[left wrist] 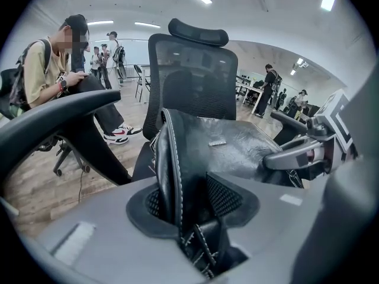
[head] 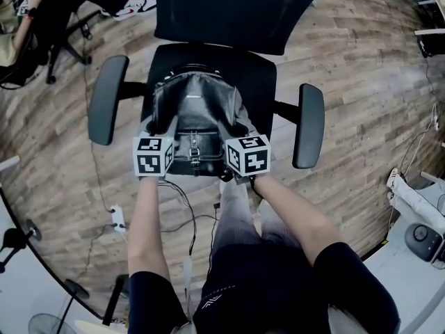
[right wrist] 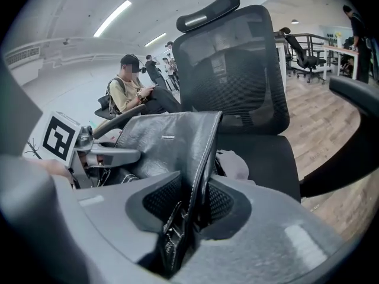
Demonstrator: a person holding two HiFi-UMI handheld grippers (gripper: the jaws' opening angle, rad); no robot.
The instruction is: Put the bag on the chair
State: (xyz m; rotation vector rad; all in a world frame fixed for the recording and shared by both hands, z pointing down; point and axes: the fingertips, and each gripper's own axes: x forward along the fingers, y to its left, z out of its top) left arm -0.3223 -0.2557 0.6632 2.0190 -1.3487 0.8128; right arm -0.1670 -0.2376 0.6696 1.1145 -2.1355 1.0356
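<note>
A black leather bag (head: 198, 113) lies on the seat (head: 261, 78) of a black mesh office chair, its buckle end toward me. My left gripper (head: 169, 125) straddles the bag's left seam and my right gripper (head: 245, 127) its right seam. In the left gripper view the stitched edge of the bag (left wrist: 172, 164) stands between the jaws of the left gripper (left wrist: 192, 203), with slack beside the pads. In the right gripper view the bag's thin edge (right wrist: 204, 152) runs between the parted pads of the right gripper (right wrist: 192, 203). Neither gripper presses on it.
The chair's armrests (head: 106, 99) (head: 309, 124) flank the seat, and its backrest (left wrist: 195, 76) rises behind the bag. A seated person (head: 28, 12) is at the far left. Cables (head: 181, 207) and a power strip (head: 118, 218) lie on the wooden floor.
</note>
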